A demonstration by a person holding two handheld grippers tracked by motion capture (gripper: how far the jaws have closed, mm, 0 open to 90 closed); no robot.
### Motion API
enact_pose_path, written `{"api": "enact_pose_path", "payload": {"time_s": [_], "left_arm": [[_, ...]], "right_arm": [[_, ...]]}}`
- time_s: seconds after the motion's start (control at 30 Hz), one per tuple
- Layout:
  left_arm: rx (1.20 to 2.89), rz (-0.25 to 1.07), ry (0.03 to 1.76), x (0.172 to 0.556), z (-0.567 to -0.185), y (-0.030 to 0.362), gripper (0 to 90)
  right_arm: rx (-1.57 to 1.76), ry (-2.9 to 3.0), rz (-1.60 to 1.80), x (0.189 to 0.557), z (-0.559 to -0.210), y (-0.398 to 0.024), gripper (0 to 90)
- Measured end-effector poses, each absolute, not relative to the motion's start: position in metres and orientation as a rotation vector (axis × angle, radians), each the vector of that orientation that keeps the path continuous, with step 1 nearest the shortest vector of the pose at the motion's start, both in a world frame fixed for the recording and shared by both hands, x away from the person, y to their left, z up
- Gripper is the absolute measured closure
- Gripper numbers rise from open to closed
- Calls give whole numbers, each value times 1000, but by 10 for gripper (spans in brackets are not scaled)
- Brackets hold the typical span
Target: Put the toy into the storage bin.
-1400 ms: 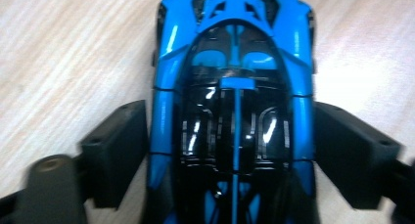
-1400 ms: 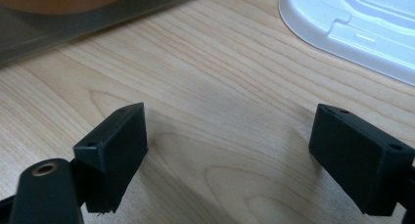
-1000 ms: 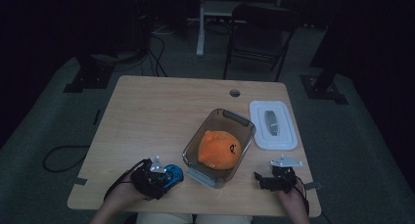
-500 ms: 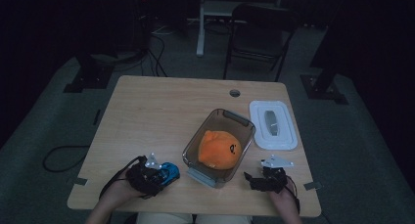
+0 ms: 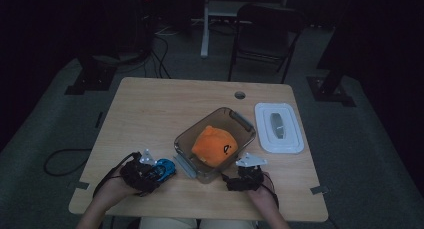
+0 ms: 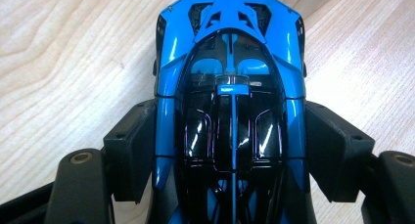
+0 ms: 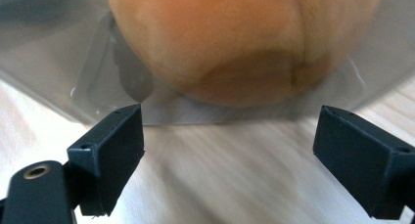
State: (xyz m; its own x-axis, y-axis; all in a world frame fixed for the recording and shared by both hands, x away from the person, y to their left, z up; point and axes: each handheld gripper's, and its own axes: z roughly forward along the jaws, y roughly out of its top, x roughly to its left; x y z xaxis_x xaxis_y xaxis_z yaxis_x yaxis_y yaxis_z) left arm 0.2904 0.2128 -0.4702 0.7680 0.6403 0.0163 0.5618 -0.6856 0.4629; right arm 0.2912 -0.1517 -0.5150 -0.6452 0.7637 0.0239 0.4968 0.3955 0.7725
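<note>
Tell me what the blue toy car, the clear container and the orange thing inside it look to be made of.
Blue toy car: glossy painted plastic or metal, sharp reflections. Clear container: see-through plastic or glass, smoky tint. Orange thing: likely soft fabric, matte and rounded with creases.

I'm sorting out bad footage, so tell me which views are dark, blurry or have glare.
High view: dim and murky, table barely lit. Left gripper view: bright and sharp, glare streaks on the blue toy car. Right gripper view: bright, but the orange plush and clear container are blurred.

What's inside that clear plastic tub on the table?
An orange soft toy with a small dark mark sits inside the clear rectangular plastic tub. Whatever lies beneath the toy is hidden by it.
</note>
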Motion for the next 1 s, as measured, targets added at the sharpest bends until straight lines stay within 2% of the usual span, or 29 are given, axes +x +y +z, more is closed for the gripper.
{"api": "enact_pose_path", "payload": {"time_s": [0.17,0.63,1.0], "left_arm": [[2514,262,929,297,-462,219,289],[2476,345,959,318,-426,223,289],[2441,404,958,338,-388,223,289]], "right_arm": [[1084,2301,1078,293,-515,-140,110],[1146,2281,964,278,-526,-196,119],[1195,2309,986,282,-527,-202,118]]}}
